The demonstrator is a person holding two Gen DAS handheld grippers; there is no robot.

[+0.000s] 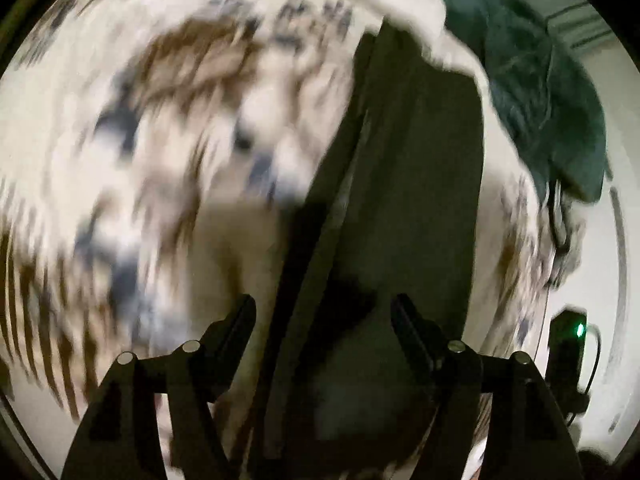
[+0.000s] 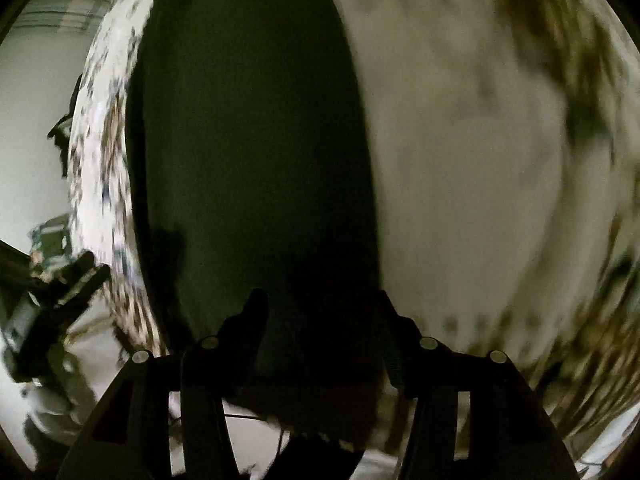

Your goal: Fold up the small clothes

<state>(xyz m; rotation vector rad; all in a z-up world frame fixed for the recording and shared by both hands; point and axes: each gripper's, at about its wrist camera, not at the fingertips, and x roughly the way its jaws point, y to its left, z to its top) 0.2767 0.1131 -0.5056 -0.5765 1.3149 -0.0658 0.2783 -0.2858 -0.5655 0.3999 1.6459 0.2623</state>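
Note:
A dark olive garment (image 1: pixel 404 184) hangs or lies straight ahead of my left gripper (image 1: pixel 323 316), whose jaws stand wide apart with the cloth between and beyond them. A white fabric with brown and blue pattern (image 1: pixel 168 152) fills the left of that view, blurred by motion. In the right wrist view the same dark garment (image 2: pixel 256 152) fills the middle, with the patterned white fabric (image 2: pixel 480 168) to its right. My right gripper (image 2: pixel 320 312) also has its jaws apart, very close to the dark cloth. Whether either gripper touches cloth is unclear.
A dark teal garment (image 1: pixel 548 92) lies at the upper right in the left wrist view. A black device with a green light (image 1: pixel 568 344) sits at the right. The other gripper (image 2: pixel 68 288) shows at the left of the right wrist view, over a white surface (image 2: pixel 32 112).

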